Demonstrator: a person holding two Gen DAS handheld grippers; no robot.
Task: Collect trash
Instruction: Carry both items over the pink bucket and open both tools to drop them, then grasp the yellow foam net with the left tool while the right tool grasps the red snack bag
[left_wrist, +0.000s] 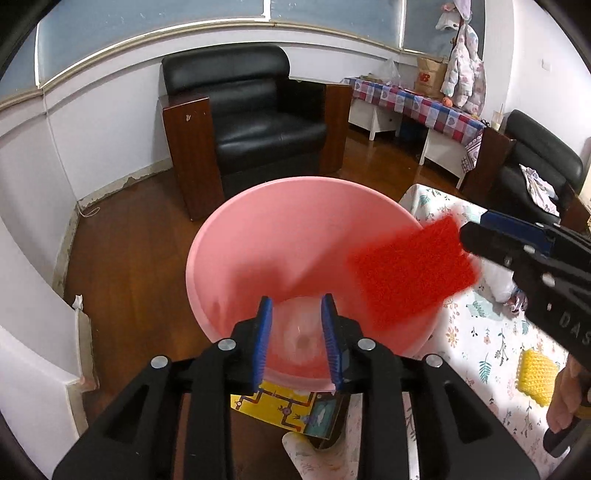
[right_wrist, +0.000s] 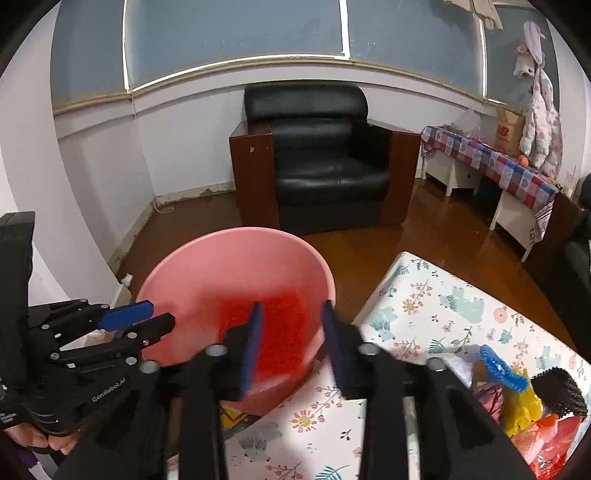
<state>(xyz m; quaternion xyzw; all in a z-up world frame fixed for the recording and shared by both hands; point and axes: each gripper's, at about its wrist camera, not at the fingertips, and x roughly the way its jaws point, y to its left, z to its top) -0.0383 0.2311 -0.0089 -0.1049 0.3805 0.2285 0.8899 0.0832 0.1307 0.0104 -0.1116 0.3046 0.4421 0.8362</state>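
Falling blurred over the smooth round pink plastic basin (left_wrist: 280, 236), a coarse red scouring pad (left_wrist: 413, 269) leaves both grippers' fingers, left (left_wrist: 297, 339) and right (right_wrist: 291, 343), parted and empty.

The black plastic left gripper (right_wrist: 136, 321) has "GenRobot.AI" in white letters. The black right gripper (left_wrist: 476, 230) shows "DAS". The brown paper bag (left_wrist: 428, 75) has red "NB".

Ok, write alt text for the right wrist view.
A blurred red scouring pad drops from the open right gripper into a pink basin beside a floral-clothed table. The left gripper reaches in from the left; a black armchair stands behind.
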